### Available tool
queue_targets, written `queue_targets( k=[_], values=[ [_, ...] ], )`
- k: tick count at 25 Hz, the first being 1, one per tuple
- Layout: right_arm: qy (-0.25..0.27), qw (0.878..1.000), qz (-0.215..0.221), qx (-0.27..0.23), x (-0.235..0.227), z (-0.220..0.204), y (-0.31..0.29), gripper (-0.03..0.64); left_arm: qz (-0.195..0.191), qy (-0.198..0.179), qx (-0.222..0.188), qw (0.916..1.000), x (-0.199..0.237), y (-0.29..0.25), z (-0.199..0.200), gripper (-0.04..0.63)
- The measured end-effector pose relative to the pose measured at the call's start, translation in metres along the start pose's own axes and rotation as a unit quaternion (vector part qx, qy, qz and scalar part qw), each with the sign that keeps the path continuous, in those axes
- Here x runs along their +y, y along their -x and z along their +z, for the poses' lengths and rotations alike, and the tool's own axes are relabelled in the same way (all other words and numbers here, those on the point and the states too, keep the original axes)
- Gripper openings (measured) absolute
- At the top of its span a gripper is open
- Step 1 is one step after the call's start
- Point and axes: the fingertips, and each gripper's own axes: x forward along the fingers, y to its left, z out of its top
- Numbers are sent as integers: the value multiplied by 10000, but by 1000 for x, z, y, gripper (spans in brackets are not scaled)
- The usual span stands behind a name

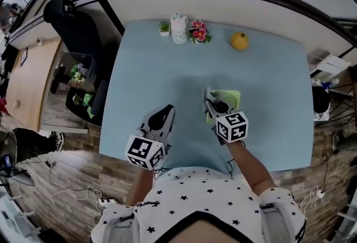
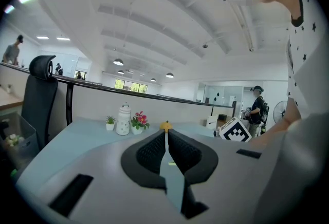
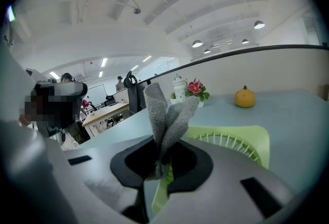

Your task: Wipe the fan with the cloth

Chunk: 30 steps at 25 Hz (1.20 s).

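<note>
Square lime-green fan [image 1: 230, 97] with ribbed grille, at 1 o'clock of right gripper [image 1: 210, 100], its jaws clamped on folded grey cloth [image 3: 165, 110], left gripper [image 1: 167, 111] pinched nearly together, empty.

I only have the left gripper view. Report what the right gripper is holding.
Observer: The right gripper is shut on a grey cloth, which sticks up out of its jaws.
Operator: Now tell me where the fan is.
Observer: The green fan lies on the light blue table, right at the right gripper's tips.
Operator: Say whether the cloth touches it.
Observer: In the head view the gripper overlaps the fan's left edge; I cannot tell whether they touch.
</note>
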Motion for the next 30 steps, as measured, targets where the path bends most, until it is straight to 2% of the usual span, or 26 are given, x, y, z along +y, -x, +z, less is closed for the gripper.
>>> queue_targets(
  k=[9, 30],
  values=[
    [-179, 9994, -243, -163, -23, 4, 16, 49, -136, -54, 37, 9999, -10, -6, -1, 40],
    [-802, 9877, -1290, -374, -102, -15, 78, 49, -427, -180, 136, 9988, -37, -17, -2, 40]
  ],
)
